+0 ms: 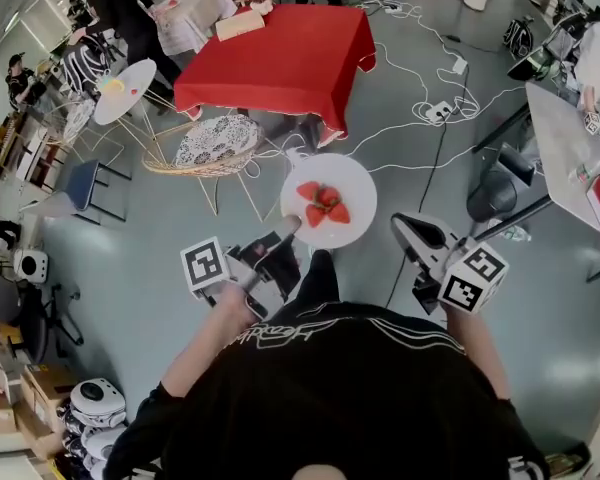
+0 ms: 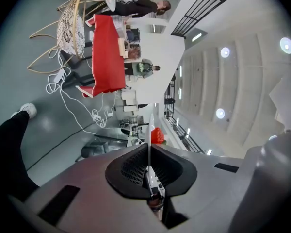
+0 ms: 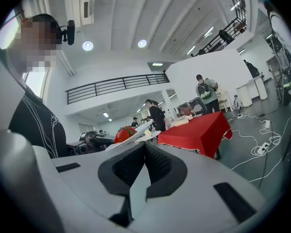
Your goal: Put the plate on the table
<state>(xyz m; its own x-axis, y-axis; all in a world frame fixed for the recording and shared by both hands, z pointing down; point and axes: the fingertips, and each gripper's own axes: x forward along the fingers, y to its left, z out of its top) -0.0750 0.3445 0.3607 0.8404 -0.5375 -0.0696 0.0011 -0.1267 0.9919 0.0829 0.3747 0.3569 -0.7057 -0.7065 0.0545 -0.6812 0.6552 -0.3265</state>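
The setting is a large hall with a grey floor (image 1: pixel 150 268). A table under a red cloth (image 1: pixel 280 53) stands well ahead of the person, and a wicker chair (image 1: pixel 215 146) and loose white cables (image 1: pixel 420 118) lie between the two.

The plate (image 1: pixel 358 182) is not on the table. It is carried in the air above the floor, in front of the person, with several strawberries (image 1: pixel 322 204) on it.

The left gripper (image 1: pixel 288 226) has its jaws clamped on the near rim of the plate. Its own view shows the rim edge-on between the pads. The right gripper (image 1: pixel 404 228) hangs just beside the plate without touching it, with its jaws pressed together on nothing.

Likely faults from this state:
- The plate is supported at one rim point only. Its weight may lever it downward in the pads and let it slip out.
- Any tilt or sudden stop may roll the strawberries off, since they lie loose.
- The cables cross the path to the table and present a trip hazard.
- A steep approach may strike the table edge with the far rim.
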